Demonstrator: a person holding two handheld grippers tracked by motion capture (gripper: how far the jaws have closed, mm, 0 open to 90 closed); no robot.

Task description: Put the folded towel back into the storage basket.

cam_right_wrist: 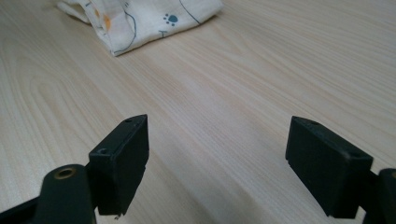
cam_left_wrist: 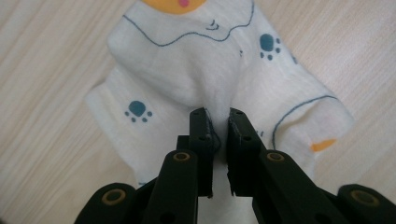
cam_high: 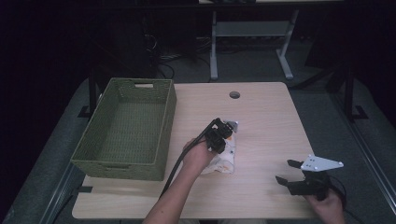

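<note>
At table centre: my left gripper (cam_left_wrist: 217,122) pinches cloth (cam_left_wrist: 187,70) fold (thin bite), may slip on lift; right gripper (cam_right_wrist: 217,161) wide, idle

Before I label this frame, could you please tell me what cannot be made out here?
- High view: the left gripper and hand cover much of the cloth; its print is too small.
- Left gripper view: the top edge cuts off the cloth's orange motif.
- High view: the basket near wall hides part of its floor.

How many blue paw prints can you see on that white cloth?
3 in the left gripper view of the cloth: lower left, upper right, partly at right edge. Folds may hide more.
</note>
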